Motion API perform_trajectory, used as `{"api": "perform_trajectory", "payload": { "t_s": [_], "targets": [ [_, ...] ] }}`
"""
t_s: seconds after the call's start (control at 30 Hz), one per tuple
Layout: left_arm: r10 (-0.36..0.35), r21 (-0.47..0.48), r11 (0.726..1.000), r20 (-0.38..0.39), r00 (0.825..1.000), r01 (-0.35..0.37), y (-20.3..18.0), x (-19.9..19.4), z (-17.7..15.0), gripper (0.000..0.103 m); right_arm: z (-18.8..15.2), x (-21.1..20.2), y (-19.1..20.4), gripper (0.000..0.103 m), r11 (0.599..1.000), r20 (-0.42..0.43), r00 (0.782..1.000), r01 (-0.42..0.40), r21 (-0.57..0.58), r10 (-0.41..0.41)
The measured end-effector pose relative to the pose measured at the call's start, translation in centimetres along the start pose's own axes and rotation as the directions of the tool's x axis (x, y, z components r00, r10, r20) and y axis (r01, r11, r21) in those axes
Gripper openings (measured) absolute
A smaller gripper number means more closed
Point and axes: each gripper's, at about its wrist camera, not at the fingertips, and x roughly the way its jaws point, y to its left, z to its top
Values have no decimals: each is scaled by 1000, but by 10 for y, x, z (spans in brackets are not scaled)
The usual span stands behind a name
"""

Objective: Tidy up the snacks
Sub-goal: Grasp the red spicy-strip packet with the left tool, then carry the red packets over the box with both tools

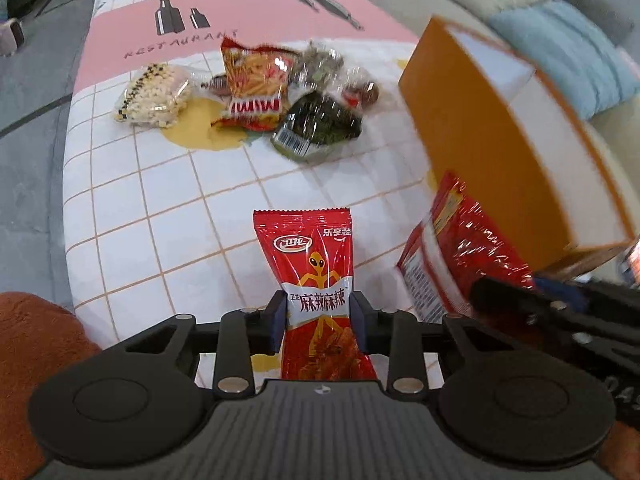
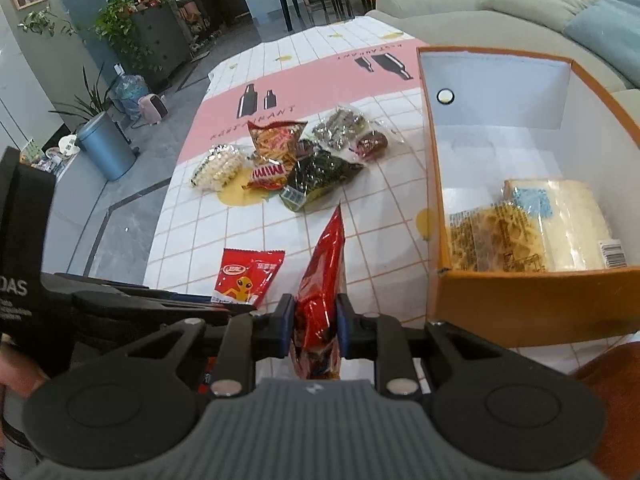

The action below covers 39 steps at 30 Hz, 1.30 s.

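Observation:
My left gripper (image 1: pixel 319 322) is shut on a red spicy-strip packet with an alien print (image 1: pixel 310 256), held flat above the table; it also shows in the right wrist view (image 2: pixel 246 280). My right gripper (image 2: pixel 313 326) is shut on a red foil snack bag (image 2: pixel 326 264), held edge-on; it shows in the left wrist view (image 1: pixel 460 256) beside the orange box (image 1: pixel 480 132). The orange box (image 2: pixel 520 300) stands to the right and holds a noodle pack (image 2: pixel 492 240) and a pale bread pack (image 2: pixel 568 220).
A pile of snacks lies mid-table: popcorn bag (image 2: pixel 218 170), red fries bag (image 2: pixel 274 142), dark green seaweed pack (image 2: pixel 320 172), clear candy bags (image 2: pixel 344 126). The tablecloth (image 2: pixel 224 224) is white-tiled with a pink band. A sofa (image 2: pixel 480 12) lies behind the box; floor and a bin (image 2: pixel 106 146) are left.

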Motion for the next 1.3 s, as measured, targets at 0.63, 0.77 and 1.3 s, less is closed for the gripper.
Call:
{"api": "perform_trajectory", "payload": {
  "t_s": [0.63,0.77,1.3],
  "targets": [
    [-197,149,974,170,965,173,-104,-69,103,37,79,-94,-46,19,993,323,939,104,59,-117],
    [-210,209,962,158,965,175,-140,-56,122,37,95,-98,-79,19,981,335,924,149,122,-182],
    [-50,237,969,-91,995,70,-189,65,169,37,110,-9,-187,19,886,151,988,-59,460,-12]
  ]
}}
